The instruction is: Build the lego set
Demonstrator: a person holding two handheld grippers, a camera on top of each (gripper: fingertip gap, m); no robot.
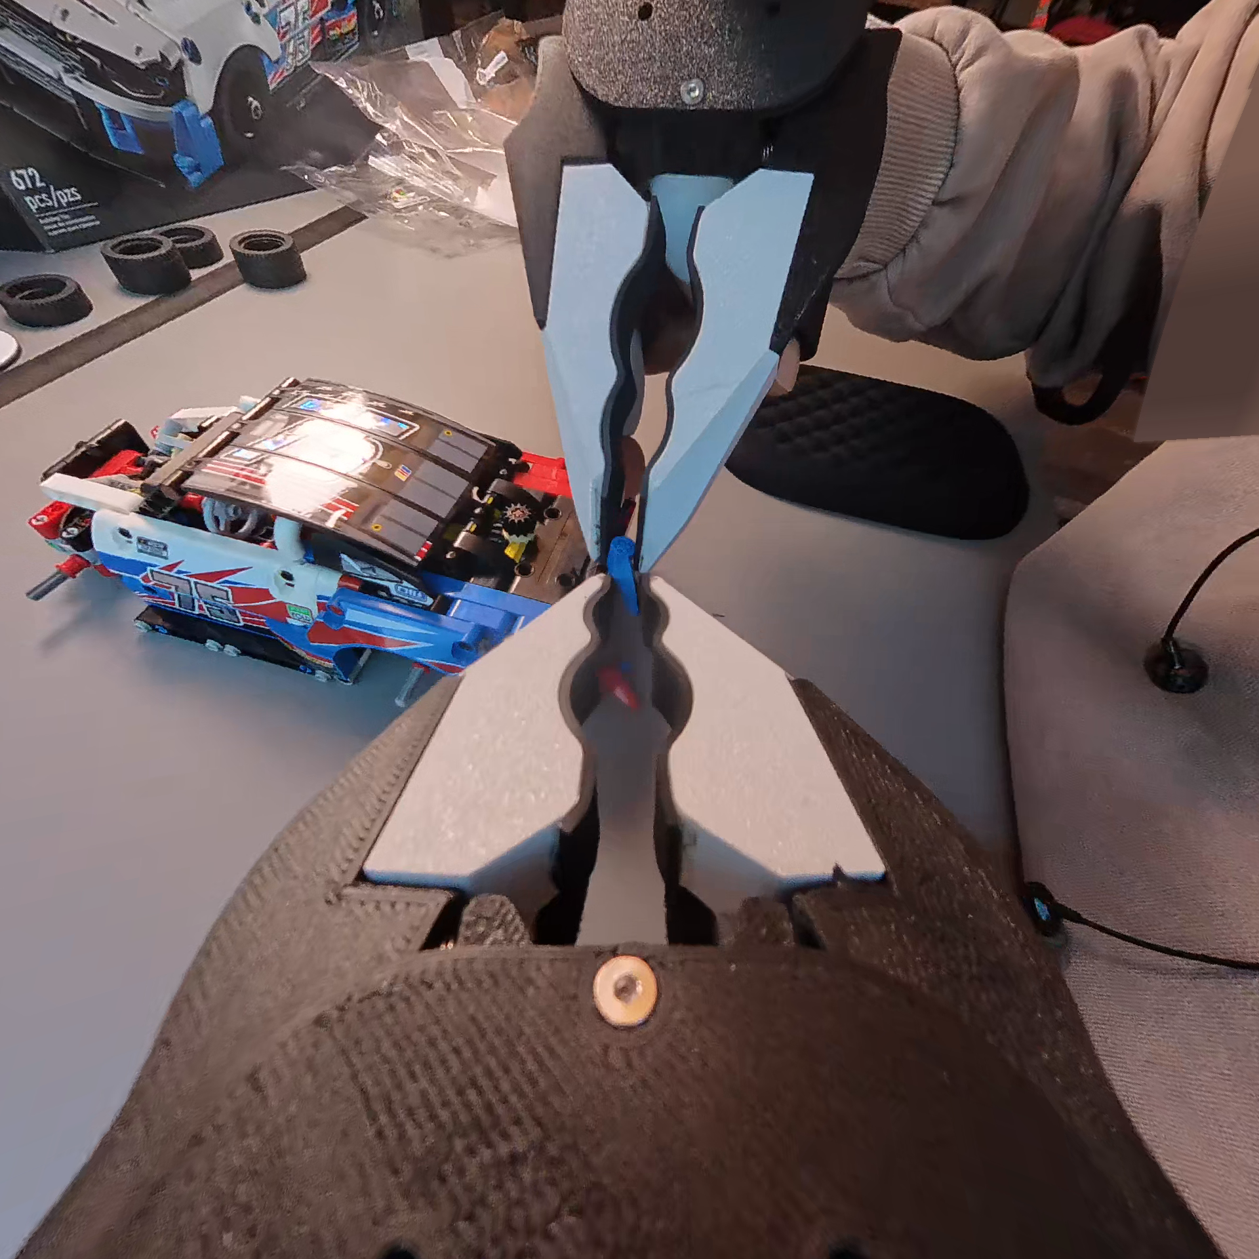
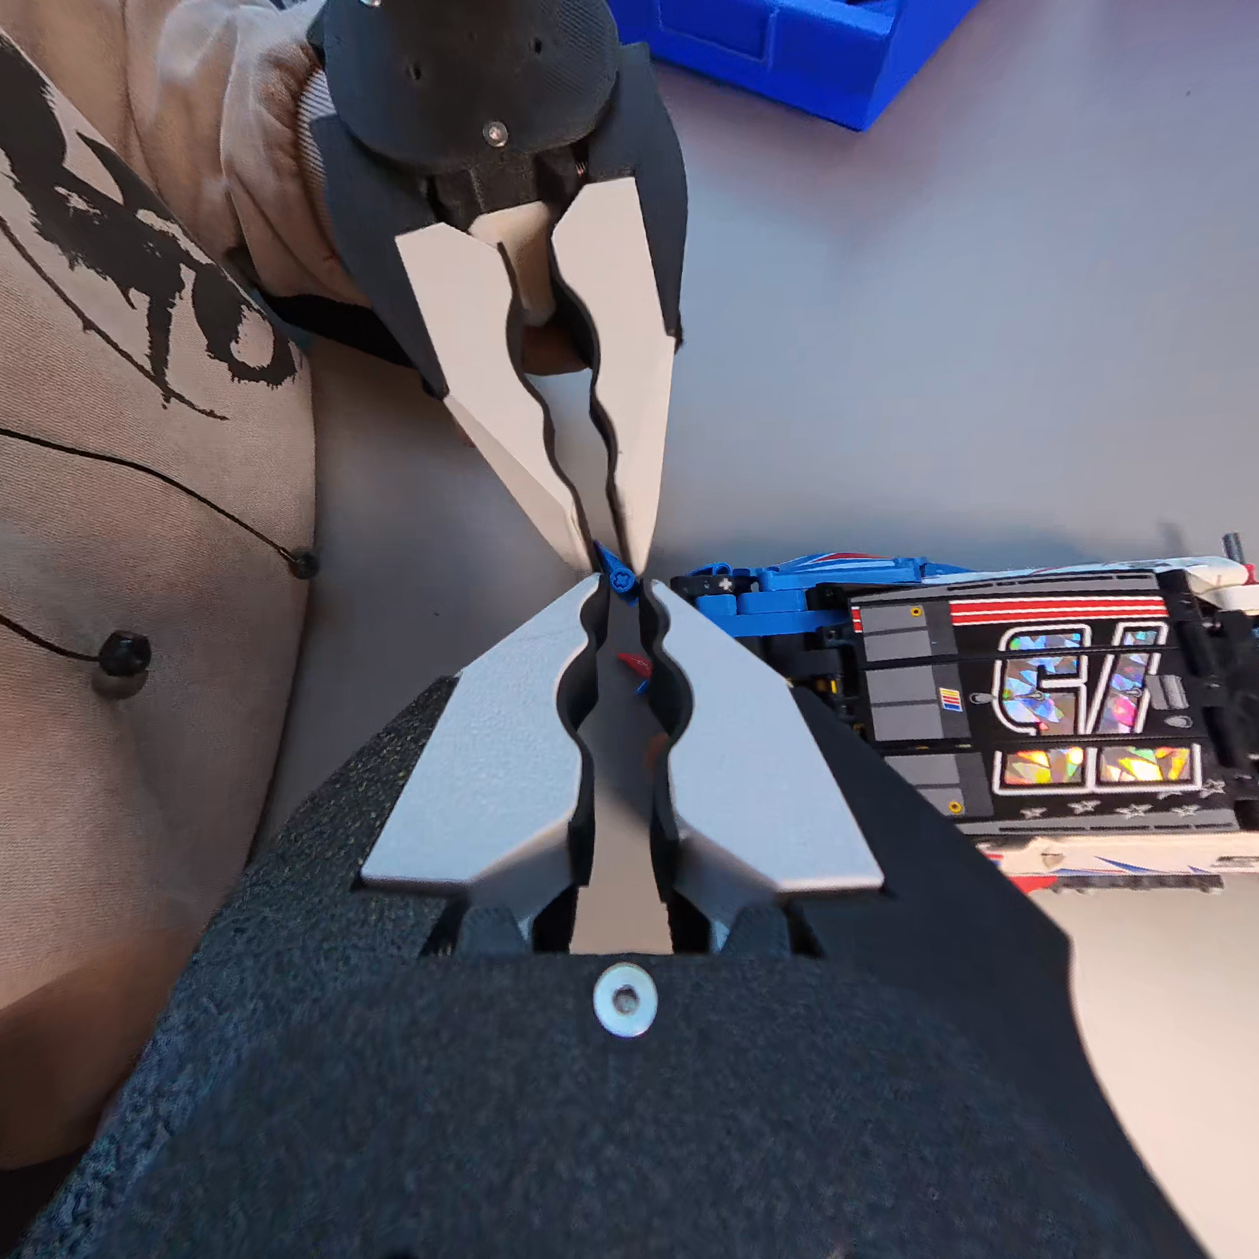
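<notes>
- We hold both grippers tip to tip above the table (image 1: 204, 851), a small blue pin (image 1: 625, 569) caught where the tips meet.
- The left gripper (image 1: 623, 589) is closed down to a narrow slit and appears to pinch the pin's near end; a little red piece (image 1: 618, 685) shows deeper between its fingers, though we cannot tell whether it is gripped or lies beyond.
- The right gripper (image 2: 621, 589) is likewise nearly shut, its tips against the same pin, whose cross-shaped end faces its camera.
- Which gripper truly bears the pin we cannot settle; we judge this a hand-over or a re-grip, done so the pin sits straight for pushing into a hole.
- The car (image 1: 306, 538) rests on the table just beside the tips, to the left in the left view, close enough for a short move to its rear.
- Four tyres (image 1: 150, 262) wait near the box (image 1: 136, 102) at the far edge, unfitted, so we judge the build well along but unfinished.
- A blue bin (image 2: 804, 61) stands beyond the right gripper.
</notes>
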